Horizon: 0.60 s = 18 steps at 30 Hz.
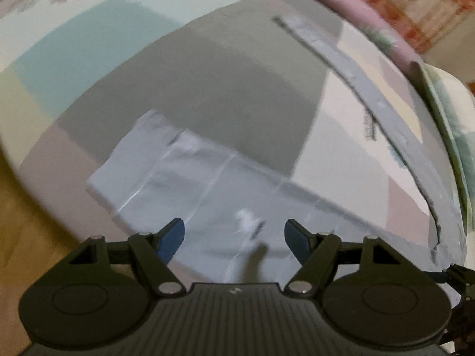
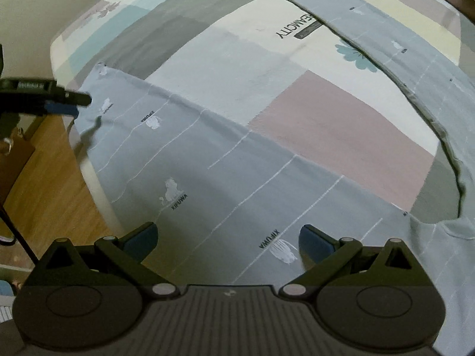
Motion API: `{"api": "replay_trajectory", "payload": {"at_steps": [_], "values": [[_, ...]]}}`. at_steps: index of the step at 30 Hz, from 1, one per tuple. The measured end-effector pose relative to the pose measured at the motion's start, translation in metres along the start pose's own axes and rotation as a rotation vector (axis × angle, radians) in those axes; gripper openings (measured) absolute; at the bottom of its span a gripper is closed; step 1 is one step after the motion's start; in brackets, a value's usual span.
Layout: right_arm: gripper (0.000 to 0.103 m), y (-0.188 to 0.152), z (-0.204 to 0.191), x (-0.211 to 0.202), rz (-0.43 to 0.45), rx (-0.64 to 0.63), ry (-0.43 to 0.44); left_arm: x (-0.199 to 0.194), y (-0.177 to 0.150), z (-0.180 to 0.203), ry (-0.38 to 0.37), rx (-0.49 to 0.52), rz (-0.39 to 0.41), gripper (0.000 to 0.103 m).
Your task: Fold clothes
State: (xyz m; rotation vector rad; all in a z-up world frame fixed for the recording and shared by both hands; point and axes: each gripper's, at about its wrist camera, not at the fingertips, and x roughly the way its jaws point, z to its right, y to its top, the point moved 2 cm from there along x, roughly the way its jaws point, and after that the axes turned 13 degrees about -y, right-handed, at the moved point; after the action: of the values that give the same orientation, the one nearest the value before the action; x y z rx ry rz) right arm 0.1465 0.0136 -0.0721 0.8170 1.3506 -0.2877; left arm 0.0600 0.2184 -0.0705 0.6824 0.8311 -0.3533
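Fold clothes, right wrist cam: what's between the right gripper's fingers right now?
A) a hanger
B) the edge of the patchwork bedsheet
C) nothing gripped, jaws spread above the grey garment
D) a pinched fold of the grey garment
C: the right gripper has its blue fingertips wide apart, with the grey pinstriped garment lying flat on the patchwork bedsheet below them, unpinched.

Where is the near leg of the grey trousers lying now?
In the right wrist view, the near trouser leg lies flat along the bed's front edge, on the patchwork bedsheet; its cuff end is at the left, beside the left gripper.
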Motion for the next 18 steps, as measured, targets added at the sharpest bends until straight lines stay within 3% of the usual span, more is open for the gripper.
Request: {"api": "replay_trajectory", "payload": {"at_steps": [5, 7, 13, 16, 18], "values": [[0.103, -0.010, 0.006, -0.007, 0.023, 0.010, -0.090, 0.029, -0.005, 0.044, 0.124, 0.299, 0.012, 0.076], [0.103, -0.015, 0.010, -0.009, 0.029, 0.027, -0.118, 0.040, -0.012, 0.050, 0.153, 0.356, 0.002, 0.076], [0.103, -0.022, 0.028, -0.008, 0.039, 0.087, -0.153, 0.042, -0.006, 0.029, 0.215, 0.212, 0.021, 0.078], [0.103, -0.024, 0.035, -0.010, 0.056, 0.124, -0.164, 0.035, 0.002, 0.035, 0.195, 0.195, 0.032, 0.078], [0.103, -0.027, 0.040, -0.012, 0.058, 0.142, -0.176, 0.035, 0.003, 0.047, 0.184, 0.252, 0.027, 0.078]]}}
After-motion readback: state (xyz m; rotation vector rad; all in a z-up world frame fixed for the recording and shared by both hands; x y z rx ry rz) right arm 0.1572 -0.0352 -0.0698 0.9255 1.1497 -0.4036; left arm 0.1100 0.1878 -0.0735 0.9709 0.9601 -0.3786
